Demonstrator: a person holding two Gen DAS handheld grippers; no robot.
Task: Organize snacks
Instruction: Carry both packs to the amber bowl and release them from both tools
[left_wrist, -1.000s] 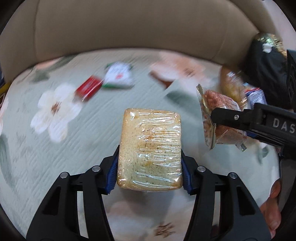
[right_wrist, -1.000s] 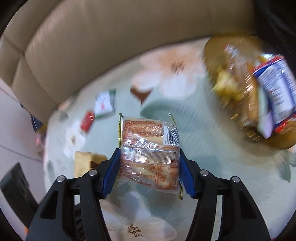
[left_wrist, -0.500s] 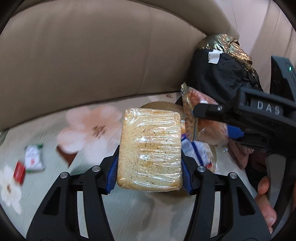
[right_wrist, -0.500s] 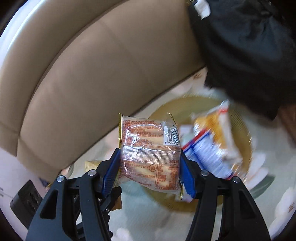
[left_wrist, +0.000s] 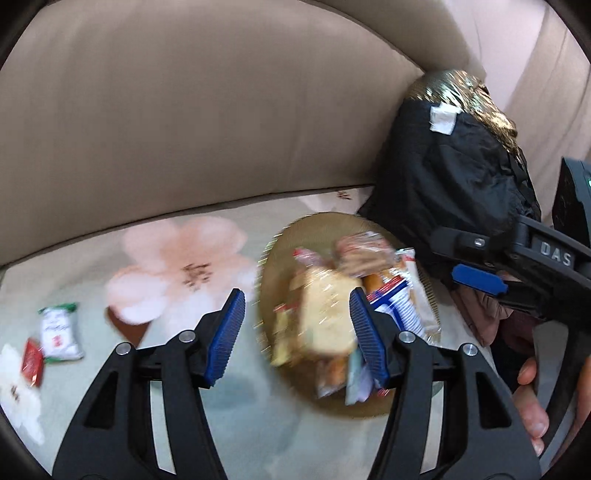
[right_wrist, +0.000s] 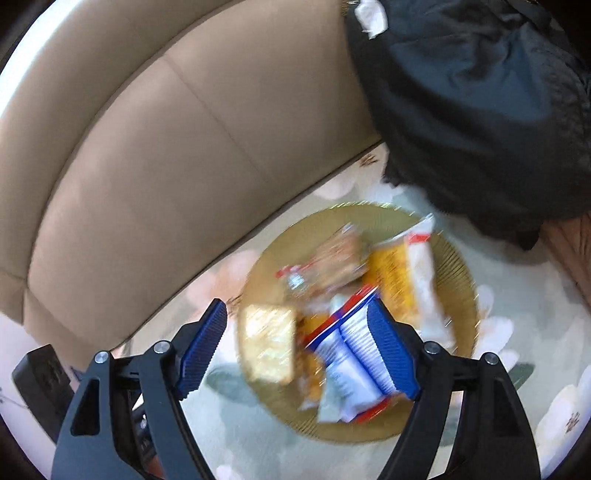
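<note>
Beige sofa back (left_wrist: 207, 122), floral quilt (left_wrist: 229, 410), gold plate (right_wrist: 458, 273) of snacks, both hand-held grippers (left_wrist: 295, 328) (right_wrist: 295, 343) spread, empty.

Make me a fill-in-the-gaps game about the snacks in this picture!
1. Both grippers, left gripper and right gripper, are ___.
2. The snack packets are piled on a round ___ plate.
3. A red packet and a white packet lie on the ___ cover.

Missing words: open; gold; flowered
</note>
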